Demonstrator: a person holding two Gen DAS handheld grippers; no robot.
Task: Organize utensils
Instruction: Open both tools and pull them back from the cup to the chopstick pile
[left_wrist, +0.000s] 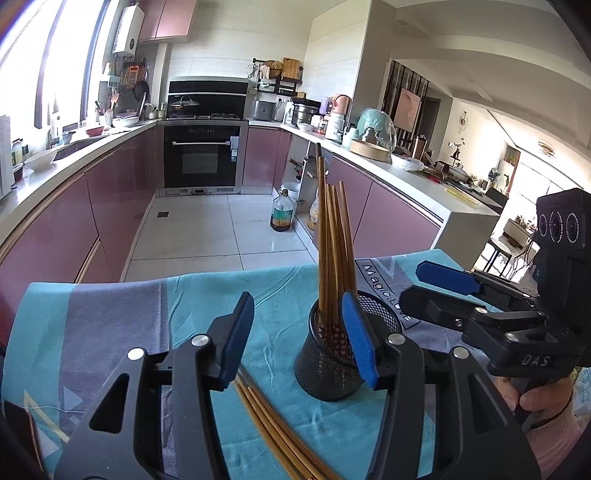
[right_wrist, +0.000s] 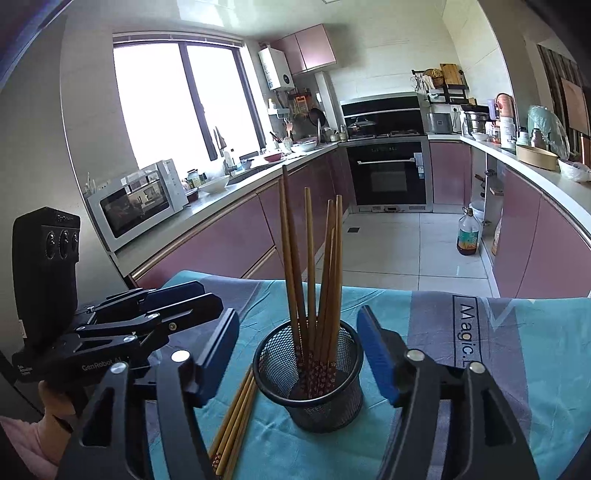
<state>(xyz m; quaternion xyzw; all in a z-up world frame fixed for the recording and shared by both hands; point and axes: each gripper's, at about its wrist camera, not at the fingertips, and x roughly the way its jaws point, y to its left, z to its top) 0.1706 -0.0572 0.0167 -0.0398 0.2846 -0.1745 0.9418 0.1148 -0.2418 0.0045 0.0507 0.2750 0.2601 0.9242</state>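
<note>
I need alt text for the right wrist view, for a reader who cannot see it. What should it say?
A black mesh cup holding several upright wooden chopsticks stands on a teal cloth, framed between the open right gripper. More loose chopsticks lie flat left of the cup, and the left gripper is at far left, empty.

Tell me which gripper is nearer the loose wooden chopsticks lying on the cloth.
Left. The left gripper hovers open directly over the loose wooden chopsticks; the right gripper, also open, straddles the black mesh cup beside them.
</note>
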